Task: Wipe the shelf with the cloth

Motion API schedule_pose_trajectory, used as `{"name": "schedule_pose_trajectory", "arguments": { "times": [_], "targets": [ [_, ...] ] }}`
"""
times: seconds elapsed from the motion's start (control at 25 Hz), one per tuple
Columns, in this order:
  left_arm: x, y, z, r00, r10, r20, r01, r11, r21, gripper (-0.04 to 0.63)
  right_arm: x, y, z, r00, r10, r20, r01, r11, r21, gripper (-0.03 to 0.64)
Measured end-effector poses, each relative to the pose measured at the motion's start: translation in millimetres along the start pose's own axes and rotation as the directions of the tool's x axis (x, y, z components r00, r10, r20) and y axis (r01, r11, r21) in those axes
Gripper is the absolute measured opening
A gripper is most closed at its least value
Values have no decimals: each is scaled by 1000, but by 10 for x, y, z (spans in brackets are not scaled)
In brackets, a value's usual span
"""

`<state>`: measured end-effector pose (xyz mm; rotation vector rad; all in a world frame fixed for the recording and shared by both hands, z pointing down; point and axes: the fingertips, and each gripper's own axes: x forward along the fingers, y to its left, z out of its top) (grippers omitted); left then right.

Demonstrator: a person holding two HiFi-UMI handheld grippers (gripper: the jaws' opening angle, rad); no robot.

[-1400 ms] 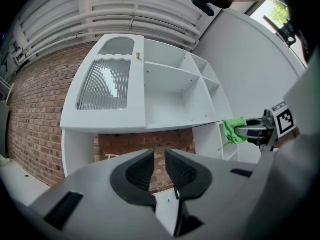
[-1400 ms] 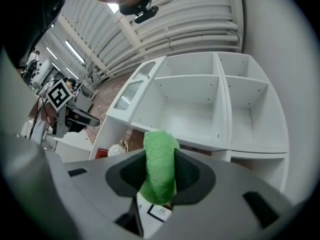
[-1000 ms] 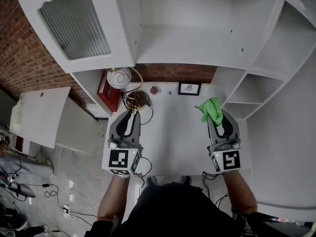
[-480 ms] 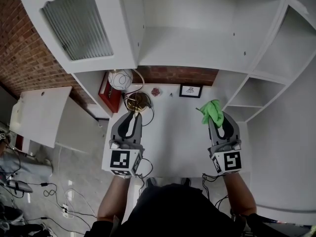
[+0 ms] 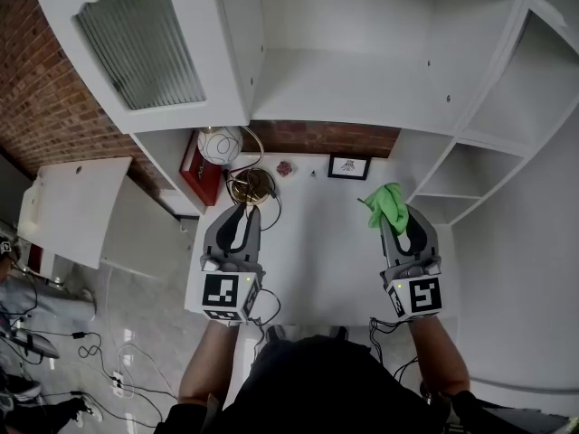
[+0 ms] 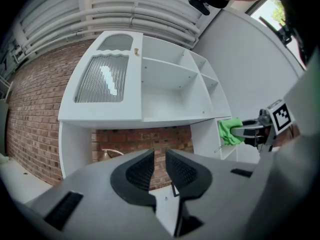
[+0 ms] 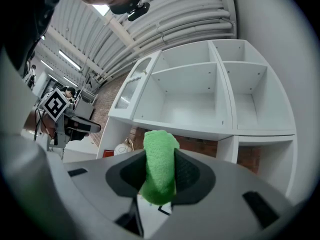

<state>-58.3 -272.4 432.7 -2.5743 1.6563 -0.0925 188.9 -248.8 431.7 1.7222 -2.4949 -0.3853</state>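
Note:
A bright green cloth sticks out of my right gripper, which is shut on it over the right side of the white countertop. In the right gripper view the cloth fills the gap between the jaws, with the white shelf unit beyond it. My left gripper hovers over the countertop's left side, shut and holding nothing. Its own view shows the jaws nearly together, and the cloth off to the right. The shelf compartments stand bare above both grippers.
At the back of the countertop are a round white lamp, a red box, a gold ring-shaped piece, a small pink thing and a small framed picture. A ribbed-glass cabinet door hangs upper left. Cables lie on the floor.
Both grippers have stayed almost where they were; only the head view has shifted a few pixels. The cloth is still held in the right gripper.

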Motion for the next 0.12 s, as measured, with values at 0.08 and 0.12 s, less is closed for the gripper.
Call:
{"name": "schedule_pose_trajectory", "arguments": {
  "times": [0.08,0.12],
  "targets": [
    [4,-9,-6,1000,-3,1,3,1000,2,69,1,0,-1,1000,2,-1,-2,1000,-3,123],
    [5,-13,-9,1000,-4,2,4,1000,4,69,1,0,-2,1000,3,-1,-3,1000,-5,123]
  ]
}}
